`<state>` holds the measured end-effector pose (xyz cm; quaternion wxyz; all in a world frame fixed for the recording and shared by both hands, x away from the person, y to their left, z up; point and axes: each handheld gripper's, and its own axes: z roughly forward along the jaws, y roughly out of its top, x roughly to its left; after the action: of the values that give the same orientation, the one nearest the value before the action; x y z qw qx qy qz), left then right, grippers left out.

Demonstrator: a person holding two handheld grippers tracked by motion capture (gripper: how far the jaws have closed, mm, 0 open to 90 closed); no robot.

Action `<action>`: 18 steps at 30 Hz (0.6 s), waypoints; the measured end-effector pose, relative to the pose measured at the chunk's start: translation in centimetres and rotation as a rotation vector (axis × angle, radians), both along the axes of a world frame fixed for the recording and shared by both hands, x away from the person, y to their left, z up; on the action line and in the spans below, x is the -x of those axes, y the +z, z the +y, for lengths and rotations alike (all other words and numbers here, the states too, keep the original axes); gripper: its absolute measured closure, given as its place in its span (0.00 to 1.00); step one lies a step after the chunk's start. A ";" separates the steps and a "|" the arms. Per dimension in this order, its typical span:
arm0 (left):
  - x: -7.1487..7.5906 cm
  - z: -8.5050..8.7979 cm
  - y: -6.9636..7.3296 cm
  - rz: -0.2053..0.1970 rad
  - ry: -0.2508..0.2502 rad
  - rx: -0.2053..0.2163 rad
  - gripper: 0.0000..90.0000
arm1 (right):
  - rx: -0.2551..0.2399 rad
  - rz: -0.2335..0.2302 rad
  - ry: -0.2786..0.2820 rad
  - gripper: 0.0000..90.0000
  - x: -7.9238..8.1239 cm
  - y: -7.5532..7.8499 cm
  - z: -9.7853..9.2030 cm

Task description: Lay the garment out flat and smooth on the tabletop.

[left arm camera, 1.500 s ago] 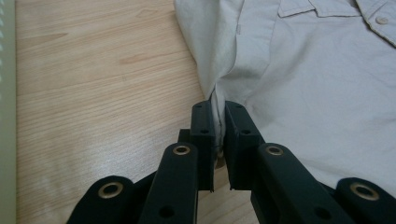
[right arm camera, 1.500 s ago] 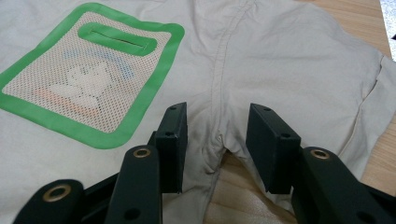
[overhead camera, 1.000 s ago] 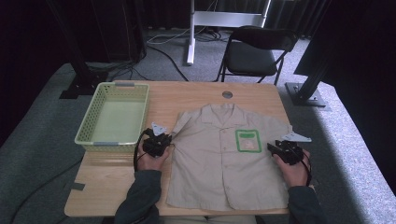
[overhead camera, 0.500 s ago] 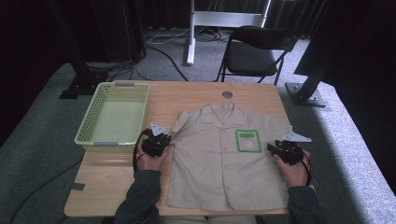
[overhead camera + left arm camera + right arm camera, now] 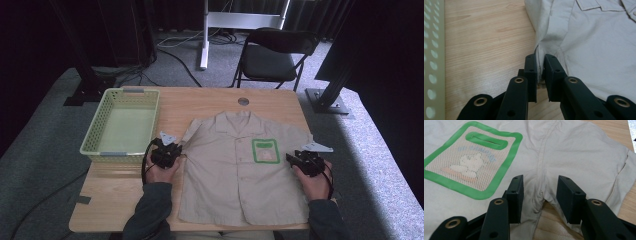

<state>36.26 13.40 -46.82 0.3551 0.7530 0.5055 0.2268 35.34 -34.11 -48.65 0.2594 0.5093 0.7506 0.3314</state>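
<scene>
A beige short-sleeved shirt lies flat, front up, on the wooden table, with a green-edged mesh pocket on its chest. My left gripper is at the underarm on the picture's left. In the left gripper view the left gripper has its jaws nearly together, pinching the shirt at the side seam. My right gripper sits at the other underarm. There the right gripper stands wide, with the shirt's underarm fold between the pads and untouched, and the pocket beside it.
A pale green perforated basket stands on the table's left part, close to my left hand; its wall edges the left gripper view. A black folding chair and stand legs are beyond the far edge. Bare wood lies around the shirt.
</scene>
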 end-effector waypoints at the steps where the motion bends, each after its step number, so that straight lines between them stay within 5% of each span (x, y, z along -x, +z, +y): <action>1: 0.0 0.0 0.0 0.001 0.002 0.000 0.90 | 0.000 0.000 0.000 0.63 0.0 0.0 0.0; 18: 0.0 0.3 -0.1 0.016 0.031 -0.001 0.88 | -0.002 0.001 0.002 0.62 0.0 0.0 0.0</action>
<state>36.31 13.68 -46.96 0.3472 0.7470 0.5198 0.2262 35.35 -34.09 -48.66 0.2582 0.5091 0.7508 0.3323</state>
